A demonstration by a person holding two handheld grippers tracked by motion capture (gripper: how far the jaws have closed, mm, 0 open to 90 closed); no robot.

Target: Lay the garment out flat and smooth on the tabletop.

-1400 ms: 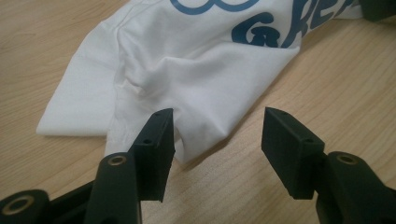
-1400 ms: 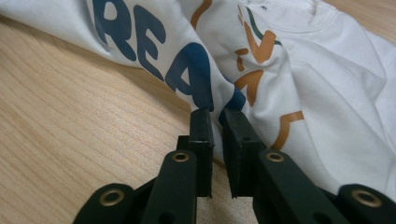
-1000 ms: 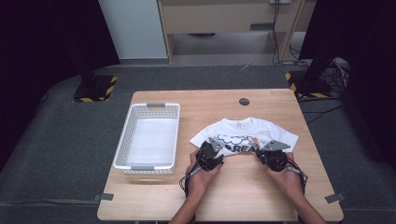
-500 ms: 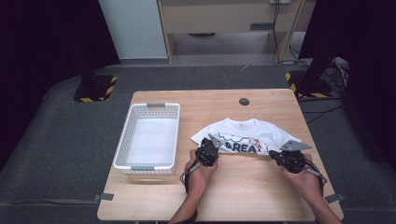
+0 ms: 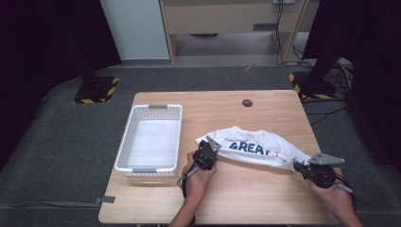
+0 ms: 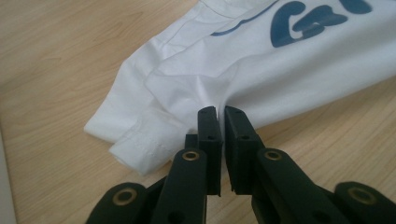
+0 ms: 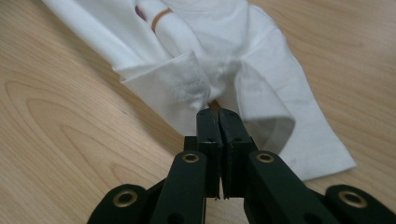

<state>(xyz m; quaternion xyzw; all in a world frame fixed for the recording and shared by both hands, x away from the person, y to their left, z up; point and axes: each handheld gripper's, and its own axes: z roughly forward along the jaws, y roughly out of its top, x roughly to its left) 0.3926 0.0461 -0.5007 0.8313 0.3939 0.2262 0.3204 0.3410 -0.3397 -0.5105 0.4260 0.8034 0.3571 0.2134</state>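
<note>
- The white T-shirt (image 5: 255,150) lay on the wooden table (image 5: 246,198), with its long side running from one gripper across to the other
- The left gripper (image 5: 206,154) was clenched on the shirt's edge by the sleeve (image 6: 135,135); its jaws had just been closing, and cloth was pinched between them
- In the left gripper view the shirt spread out ahead of the jaws and off to one side, with the blue letters (image 6: 303,21) farther along
- The right gripper (image 5: 302,166) was clamped tight on the other end of the shirt, with bunched cloth (image 7: 210,88) right at its jaw tips
- From the right gripper the shirt stretched away toward the left gripper, a bit pulled and lifted near the grip
- Each gripper was nearest to its own end, so I think the next move depends on both pulling apart along that long line
- The white basket (image 5: 124,156) sat on the far side of the left gripper, away from the shirt, and nearer to the left hand
</note>
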